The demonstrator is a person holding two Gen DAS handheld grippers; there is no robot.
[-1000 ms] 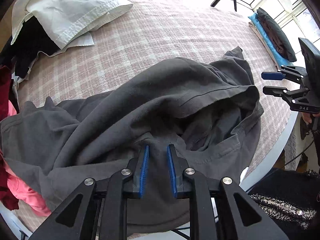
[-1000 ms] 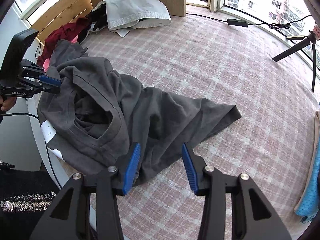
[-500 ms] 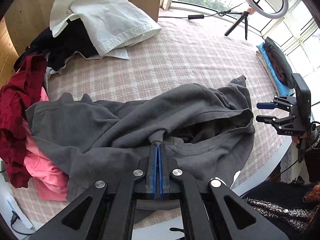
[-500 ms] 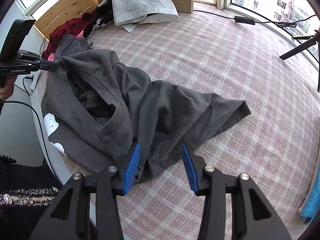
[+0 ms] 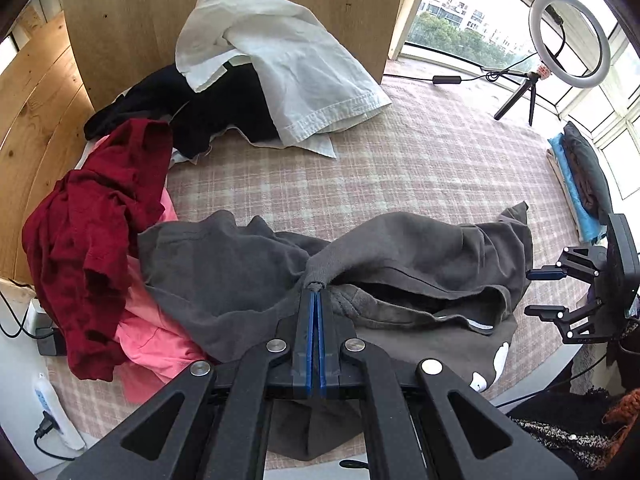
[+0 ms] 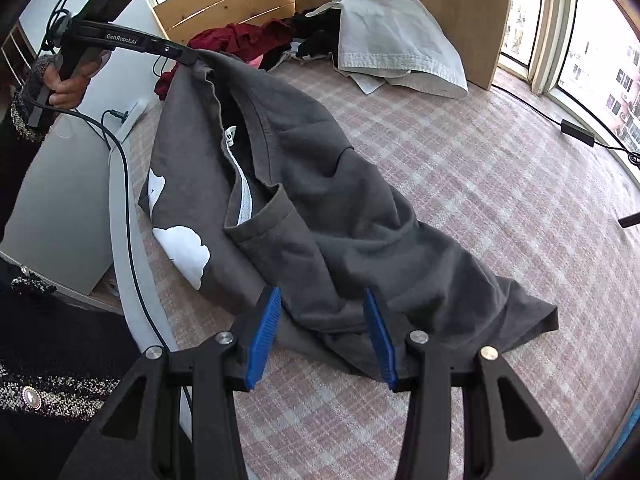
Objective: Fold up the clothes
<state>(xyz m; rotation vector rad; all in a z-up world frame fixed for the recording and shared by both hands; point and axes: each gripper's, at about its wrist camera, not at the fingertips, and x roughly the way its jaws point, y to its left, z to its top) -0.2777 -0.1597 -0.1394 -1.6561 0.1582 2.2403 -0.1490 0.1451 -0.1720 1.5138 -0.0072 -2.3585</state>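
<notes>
A dark grey T-shirt (image 5: 224,264) with a white print (image 6: 182,246) lies crumpled on the pink plaid cover (image 5: 400,168). My left gripper (image 5: 315,292) is shut on a pinch of the shirt's fabric near the collar and holds it above the cover, so the cloth hangs from it. In the right wrist view the left gripper (image 6: 188,56) is at the upper left with the T-shirt (image 6: 340,200) draping down from it. My right gripper (image 6: 320,296) stands open just above the shirt's lower folds, with nothing pressed between its pads. In the left wrist view the right gripper (image 5: 534,293) sits at the shirt's right edge.
A white garment (image 5: 280,52), a black one (image 5: 224,108), a dark red one (image 5: 100,220) and a pink one (image 5: 156,344) are piled at the left against a wooden board (image 5: 120,20). Folded clothes (image 5: 580,176) and a ring light (image 5: 568,32) stand at the far right. A power strip (image 5: 52,412) lies at the left edge.
My left gripper closed on the shirt's fabric and rose, pulling the cloth up with it. The right gripper shifted across the shirt's lower part and stayed open.
</notes>
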